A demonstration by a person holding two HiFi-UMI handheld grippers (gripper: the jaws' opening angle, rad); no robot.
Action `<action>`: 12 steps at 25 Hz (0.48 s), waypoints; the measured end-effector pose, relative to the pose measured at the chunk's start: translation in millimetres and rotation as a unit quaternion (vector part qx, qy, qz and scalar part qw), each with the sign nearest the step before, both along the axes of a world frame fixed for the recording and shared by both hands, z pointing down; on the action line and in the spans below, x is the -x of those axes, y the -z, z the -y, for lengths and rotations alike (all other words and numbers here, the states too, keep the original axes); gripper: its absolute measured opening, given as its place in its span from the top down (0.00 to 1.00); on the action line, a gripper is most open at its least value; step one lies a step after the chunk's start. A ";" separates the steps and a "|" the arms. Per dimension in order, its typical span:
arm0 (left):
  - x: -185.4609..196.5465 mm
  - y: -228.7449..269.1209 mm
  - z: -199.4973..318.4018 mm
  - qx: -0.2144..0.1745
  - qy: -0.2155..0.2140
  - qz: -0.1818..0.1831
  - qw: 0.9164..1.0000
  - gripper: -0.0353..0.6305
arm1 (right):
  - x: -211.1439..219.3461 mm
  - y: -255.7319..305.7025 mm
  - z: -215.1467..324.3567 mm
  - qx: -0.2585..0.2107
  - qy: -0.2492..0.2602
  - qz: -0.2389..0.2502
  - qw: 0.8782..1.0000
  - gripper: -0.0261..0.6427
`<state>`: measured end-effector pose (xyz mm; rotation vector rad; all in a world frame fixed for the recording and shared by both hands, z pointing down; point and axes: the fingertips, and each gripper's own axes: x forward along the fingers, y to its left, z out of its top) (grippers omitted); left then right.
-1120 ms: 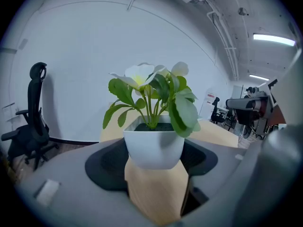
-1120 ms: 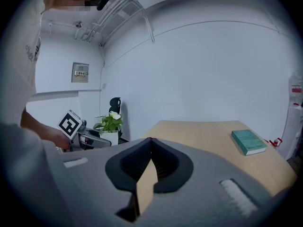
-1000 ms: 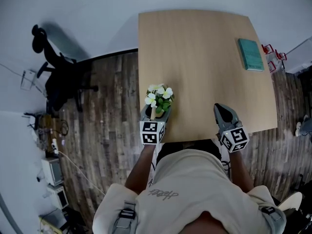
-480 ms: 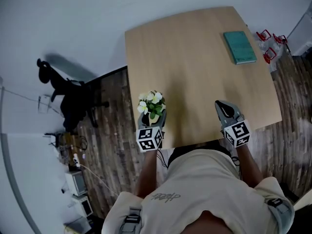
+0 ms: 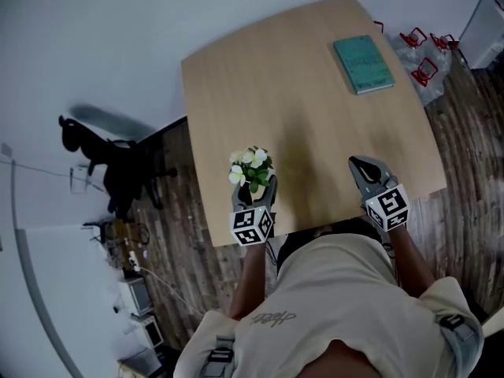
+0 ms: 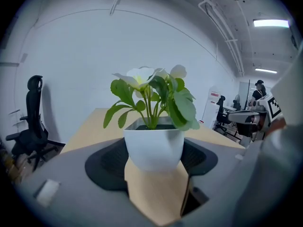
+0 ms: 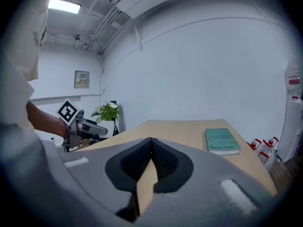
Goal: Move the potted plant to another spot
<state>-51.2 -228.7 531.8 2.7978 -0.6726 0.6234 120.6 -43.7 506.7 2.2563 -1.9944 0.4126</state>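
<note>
My left gripper [image 5: 253, 194] has its jaws clamped on the white pot of the potted plant [image 5: 252, 168], one pad against each side of the pot [image 6: 154, 148], with green leaves and pale flowers rising above the rim. The plant sits at the near edge of the wooden counter [image 5: 299, 109], toward its near left corner; I cannot tell whether the pot's base touches the wood. My right gripper [image 5: 364, 170] is over the same near edge toward the right corner, well apart from the plant, its jaws together with nothing between them [image 7: 150, 143]. A teal book [image 5: 362, 64] lies flat near the far right corner. A black office chair [image 5: 118, 172] stands on the floor beyond the counter's left edge.
</note>
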 end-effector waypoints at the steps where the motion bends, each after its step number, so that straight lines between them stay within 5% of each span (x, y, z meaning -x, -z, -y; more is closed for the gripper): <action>1: -2.9 2.1 -4.3 -0.002 0.003 -0.001 1.000 0.42 | -3.1 -0.8 -4.8 0.006 0.005 -0.006 1.000 0.96; 12: 3.7 20.1 -3.3 -0.016 0.012 0.019 1.000 0.42 | 0.8 0.7 -0.3 -0.016 0.019 0.021 0.999 0.96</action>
